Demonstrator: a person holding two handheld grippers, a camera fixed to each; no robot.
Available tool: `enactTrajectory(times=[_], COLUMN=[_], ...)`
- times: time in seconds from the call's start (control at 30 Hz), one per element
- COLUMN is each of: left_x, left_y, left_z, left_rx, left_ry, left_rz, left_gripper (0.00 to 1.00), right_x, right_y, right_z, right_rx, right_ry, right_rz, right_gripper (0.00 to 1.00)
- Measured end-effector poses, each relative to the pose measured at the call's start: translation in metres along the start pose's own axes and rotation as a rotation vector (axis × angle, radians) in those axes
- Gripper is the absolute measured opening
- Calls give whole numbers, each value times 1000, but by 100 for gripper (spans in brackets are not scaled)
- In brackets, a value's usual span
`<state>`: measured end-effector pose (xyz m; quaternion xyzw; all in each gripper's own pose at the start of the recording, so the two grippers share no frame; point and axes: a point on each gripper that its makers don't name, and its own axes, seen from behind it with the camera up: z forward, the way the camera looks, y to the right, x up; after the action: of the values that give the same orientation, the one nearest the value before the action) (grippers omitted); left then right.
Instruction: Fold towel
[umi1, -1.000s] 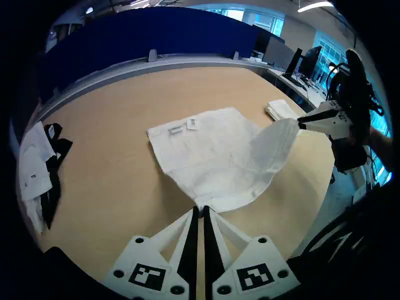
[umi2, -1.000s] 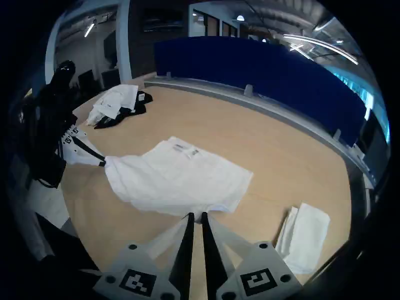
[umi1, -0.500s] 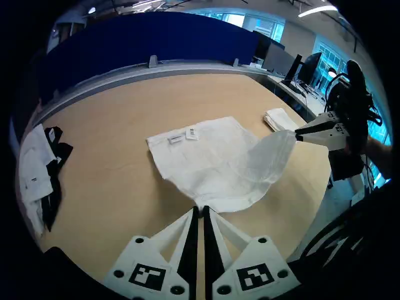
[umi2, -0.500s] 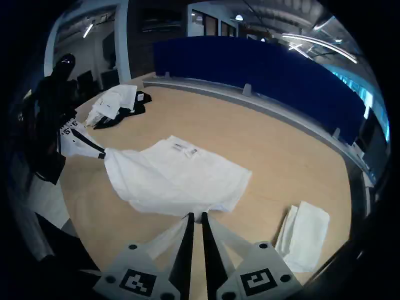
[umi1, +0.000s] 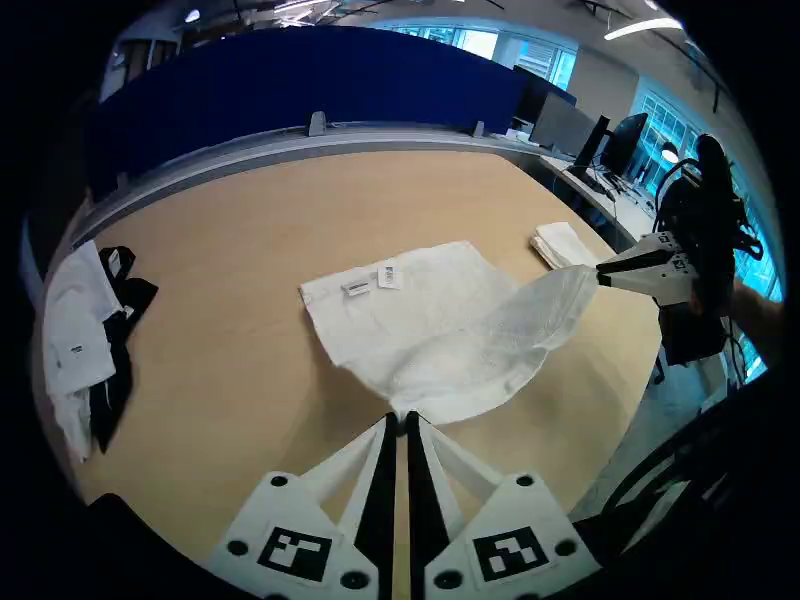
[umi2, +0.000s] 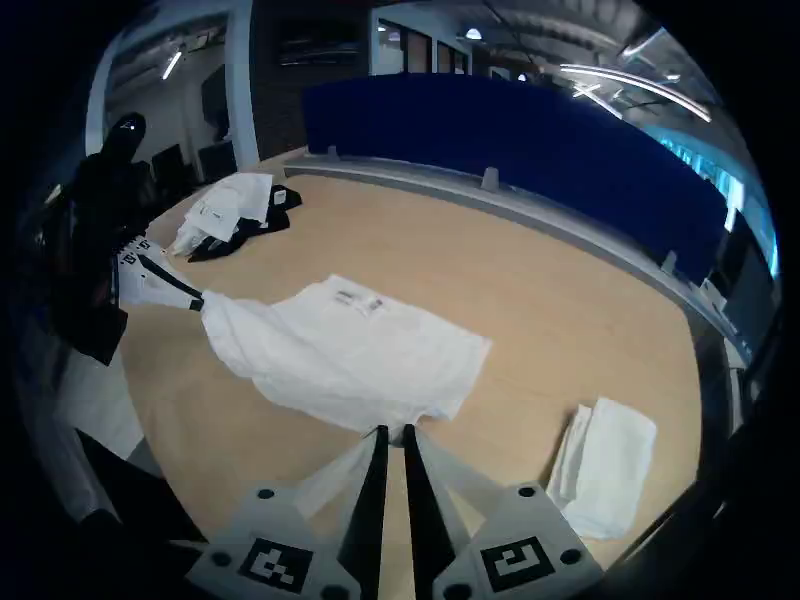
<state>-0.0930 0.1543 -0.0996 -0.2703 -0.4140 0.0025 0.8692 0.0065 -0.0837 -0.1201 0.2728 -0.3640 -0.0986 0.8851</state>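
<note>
A white towel lies on the round wooden table, its tagged far corner flat and its near edge lifted. My left gripper is shut on one near corner of it. In the left gripper view my right gripper, held by a person's hand, pinches the other near corner at the right. In the right gripper view the towel spreads ahead, my right gripper is shut on its edge, and the left gripper holds the corner at far left.
A folded white towel lies near the table's edge. A pile of white and black clothes sits on the opposite side. A blue partition runs behind the table, with monitors beyond.
The raised fold of towel by the right gripper has sunk and stretched out flatter. Both grippers have shifted only slightly, each still holding its corner.
</note>
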Motion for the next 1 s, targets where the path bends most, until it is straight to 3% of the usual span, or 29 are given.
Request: enactTrajectory(times=[0.3, 0.57, 1.0], left_x=[2, 3, 21], left_y=[7, 6, -7], left_z=[-14, -18, -4], left_rx=[-14, -17, -14], left_ry=[3, 0, 2], left_rz=[-19, -17, -60], left_gripper=[7, 7, 7], right_x=[3, 3, 16], right_y=[-10, -12, -1], right_z=[-17, -21, -2], right_rx=[11, 15, -3], right_ry=[9, 8, 7], right_rz=[16, 22, 10], right_gripper=[11, 11, 11])
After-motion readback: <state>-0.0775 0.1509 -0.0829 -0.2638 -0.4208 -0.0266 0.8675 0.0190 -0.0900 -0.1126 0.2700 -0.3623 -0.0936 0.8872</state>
